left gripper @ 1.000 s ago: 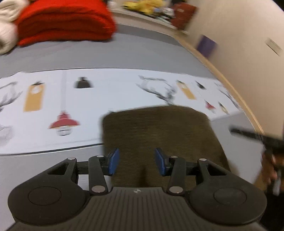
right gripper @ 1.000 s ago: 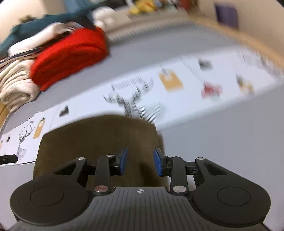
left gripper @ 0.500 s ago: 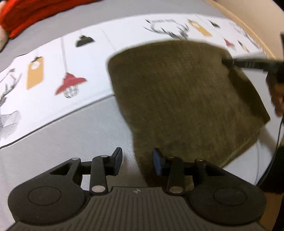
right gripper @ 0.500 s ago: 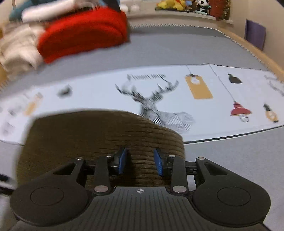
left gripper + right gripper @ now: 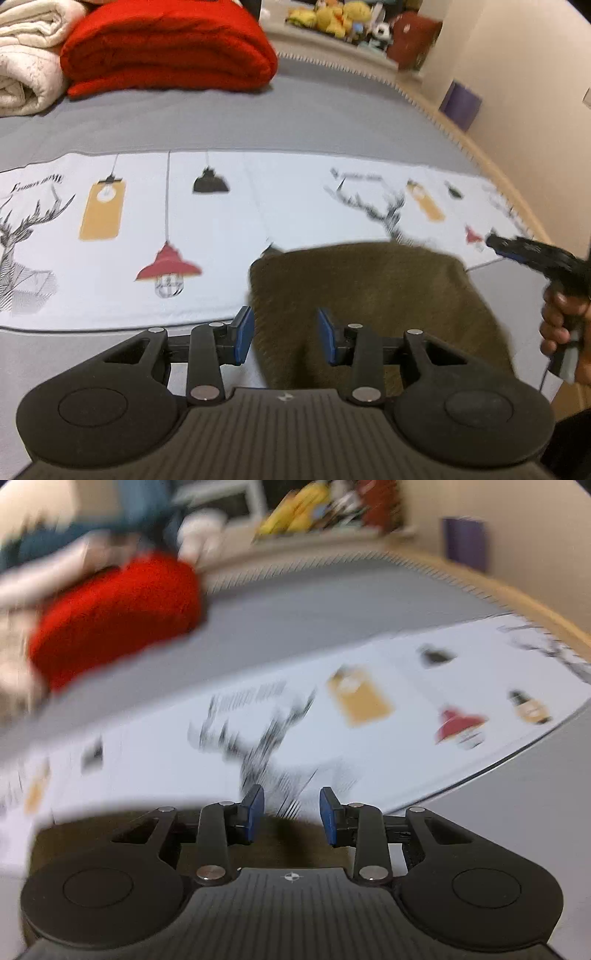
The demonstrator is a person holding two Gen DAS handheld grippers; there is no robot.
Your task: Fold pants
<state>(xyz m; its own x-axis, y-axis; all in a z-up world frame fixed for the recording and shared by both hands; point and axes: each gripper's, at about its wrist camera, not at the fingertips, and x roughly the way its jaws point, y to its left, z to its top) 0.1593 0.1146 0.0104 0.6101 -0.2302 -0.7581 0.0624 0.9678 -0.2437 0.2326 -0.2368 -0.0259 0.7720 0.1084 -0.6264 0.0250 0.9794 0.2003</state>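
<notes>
Olive corduroy pants (image 5: 373, 306), folded into a compact block, lie on the grey bed (image 5: 332, 114) at the near edge of the printed white strip (image 5: 258, 206). Left gripper (image 5: 286, 334) hangs just above them, jaws parted and empty. Right gripper (image 5: 291, 814) is likewise spread with nothing between its pads, the pants low beneath it in a blurred view.

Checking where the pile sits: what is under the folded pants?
The pants lie on the bed, their far edge over the printed sheet and the rest over grey cover. Whatever print lies beneath them is covered.
</notes>
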